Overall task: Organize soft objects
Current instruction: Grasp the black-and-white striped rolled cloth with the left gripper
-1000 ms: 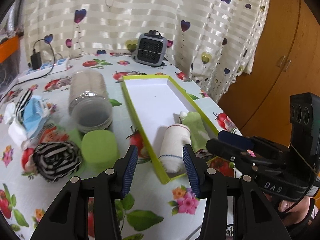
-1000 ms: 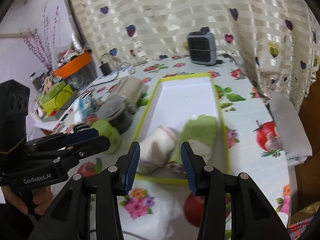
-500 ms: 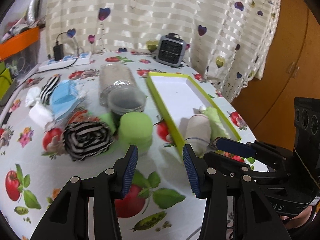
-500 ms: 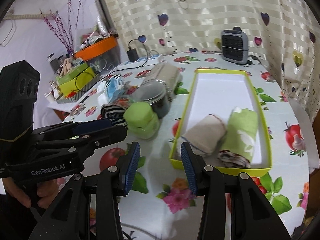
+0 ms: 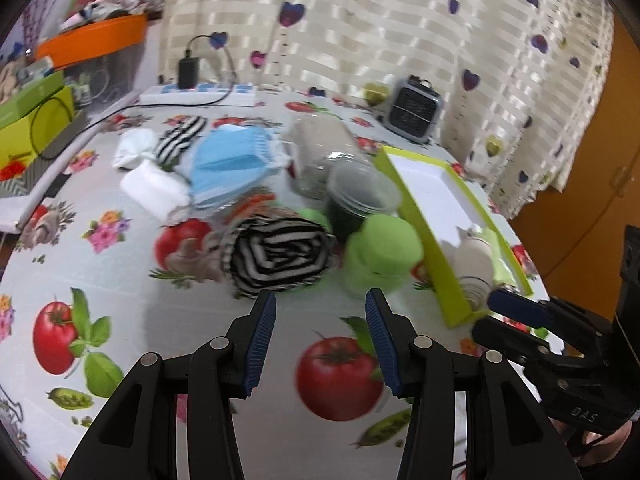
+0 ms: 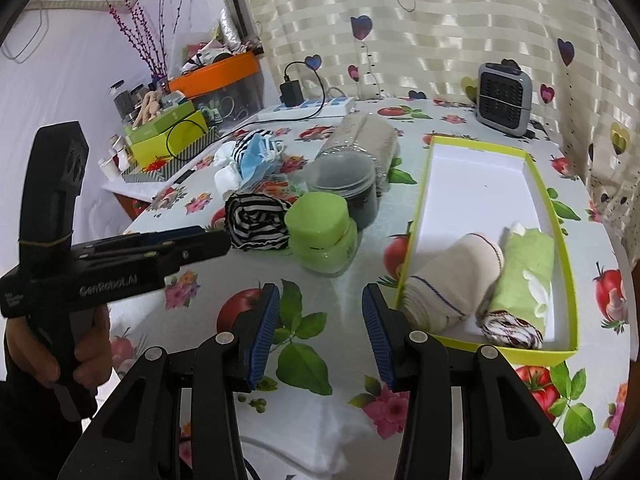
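Observation:
A black-and-white striped cloth roll (image 5: 280, 256) (image 6: 256, 220) lies on the tomato-print tablecloth, just beyond my left gripper (image 5: 320, 300), which is open and empty. Beside the roll stands a green-lidded jar (image 5: 380, 256) (image 6: 320, 236). The yellow-green tray (image 5: 428, 188) (image 6: 476, 188) holds a beige rolled cloth (image 6: 452, 280) and a green rolled cloth (image 6: 524, 272) at its near end. My right gripper (image 6: 321, 292) is open and empty, low over the tablecloth between the jar and the tray. Blue face masks (image 5: 232, 164) and white socks (image 5: 154, 192) lie further back.
A clear jar (image 6: 360, 148) lies on its side behind a dark-lidded pot (image 6: 344, 184). A small grey heater (image 6: 504, 100) and a power strip (image 6: 308, 106) stand by the curtain. Boxes and an orange bin (image 6: 216, 72) crowd the far left. A hand (image 6: 60, 356) holds the left gripper.
Both views have swung left, away from the tray. The left gripper now faces the striped roll instead of the tray's near end. Both grippers stay open and empty.

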The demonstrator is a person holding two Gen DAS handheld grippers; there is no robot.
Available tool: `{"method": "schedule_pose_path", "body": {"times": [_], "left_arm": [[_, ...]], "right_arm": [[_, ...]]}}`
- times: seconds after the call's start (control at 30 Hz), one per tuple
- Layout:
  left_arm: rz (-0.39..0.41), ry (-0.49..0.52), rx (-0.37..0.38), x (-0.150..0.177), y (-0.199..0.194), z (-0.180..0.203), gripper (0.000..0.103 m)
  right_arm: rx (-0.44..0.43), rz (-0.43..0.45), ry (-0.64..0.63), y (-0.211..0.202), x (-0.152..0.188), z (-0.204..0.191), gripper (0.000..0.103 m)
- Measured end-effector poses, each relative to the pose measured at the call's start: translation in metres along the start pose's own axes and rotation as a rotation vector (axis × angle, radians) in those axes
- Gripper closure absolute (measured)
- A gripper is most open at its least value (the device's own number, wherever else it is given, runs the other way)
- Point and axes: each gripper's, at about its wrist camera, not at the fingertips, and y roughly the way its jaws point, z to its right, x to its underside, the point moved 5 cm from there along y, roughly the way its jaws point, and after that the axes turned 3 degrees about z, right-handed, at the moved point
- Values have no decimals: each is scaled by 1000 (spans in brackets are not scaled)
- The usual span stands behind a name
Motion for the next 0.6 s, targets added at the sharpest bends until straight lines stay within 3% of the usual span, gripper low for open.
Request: {"method": "schedule_pose_path", "body": {"times": [0.33, 0.6], "left_arm": [[-10, -83, -56, -12, 24, -43, 58], [-54, -73, -38, -19, 58, -40, 58]], "right_arm": [[-23, -5, -18, 7, -5, -8, 58], [-20, -4, -17, 12, -9, -6, 58]]}}
